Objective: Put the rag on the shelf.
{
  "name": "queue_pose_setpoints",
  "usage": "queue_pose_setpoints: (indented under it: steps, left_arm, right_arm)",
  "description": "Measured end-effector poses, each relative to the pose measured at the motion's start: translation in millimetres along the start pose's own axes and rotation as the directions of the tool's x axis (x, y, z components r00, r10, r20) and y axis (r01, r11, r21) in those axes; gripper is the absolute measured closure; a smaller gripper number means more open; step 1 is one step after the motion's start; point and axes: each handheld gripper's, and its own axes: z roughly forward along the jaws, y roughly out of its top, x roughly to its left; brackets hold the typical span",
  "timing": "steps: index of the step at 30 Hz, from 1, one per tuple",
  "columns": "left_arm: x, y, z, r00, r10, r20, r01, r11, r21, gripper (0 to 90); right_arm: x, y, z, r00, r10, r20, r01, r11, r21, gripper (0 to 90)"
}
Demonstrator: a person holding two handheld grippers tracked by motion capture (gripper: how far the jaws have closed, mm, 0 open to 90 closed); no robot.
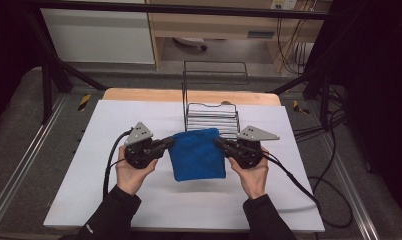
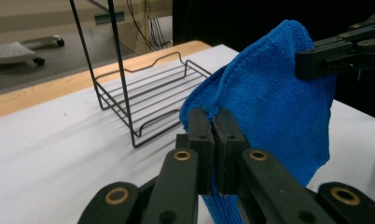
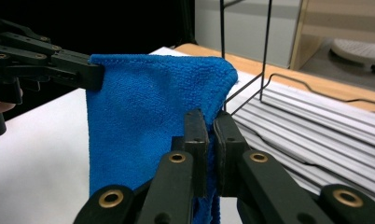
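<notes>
We hold the blue cloth (image 1: 197,153) by its top corners, left gripper (image 1: 168,144) and right gripper (image 1: 222,144) both clamped, but a thin pinch may slip onto the wire rack (image 1: 212,116).

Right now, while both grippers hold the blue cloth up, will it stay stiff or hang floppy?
Probably floppy: the blue cloth hangs down in soft folds between the left gripper and right gripper. It looks light. Its fuzzy pile likely resists slipping.
</notes>
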Motion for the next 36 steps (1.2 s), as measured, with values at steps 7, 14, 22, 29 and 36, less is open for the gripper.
queue_pose_setpoints:
  steps: [7, 14, 22, 29, 36]
  left_arm:
    - [-0.6, 14.8, 3.9, 1.0, 0.005, -0.002, -0.005, 0.9996, -0.029, 87.3]
    - [-1.5, 29.6, 5.6, 0.9998, 0.016, -0.009, -0.016, 0.9979, -0.062, 87.3]
    - [-1.6, 45.9, 5.6, 0.9995, 0.023, -0.02, -0.025, 0.9937, -0.109, 87.3]
    - [-3.8, 60.9, 6.0, 0.9991, 0.031, -0.031, -0.035, 0.9894, -0.141, 87.4]
    - [-4.7, 73.2, 8.2, 0.9989, 0.033, -0.034, -0.039, 0.9835, -0.177, 87.4]
  right_arm:
    - [-2.5, 9.7, -7.9, 0.9996, -0.011, 0.028, 0.012, 0.9988, -0.047, 86.4]
    - [-2.0, 20.6, -13.3, 0.9984, -0.021, 0.053, 0.026, 0.9963, -0.083, 86.4]
    - [-1.9, 40.0, -21.0, 0.9959, -0.04, 0.081, 0.05, 0.99, -0.132, 86.4]
    - [-2.6, 49.1, -24.3, 0.9936, -0.052, 0.101, 0.067, 0.9862, -0.152, 86.4]
    - [-5.8, 60.2, -29.5, 0.9908, -0.051, 0.126, 0.075, 0.9776, -0.197, 86.4]
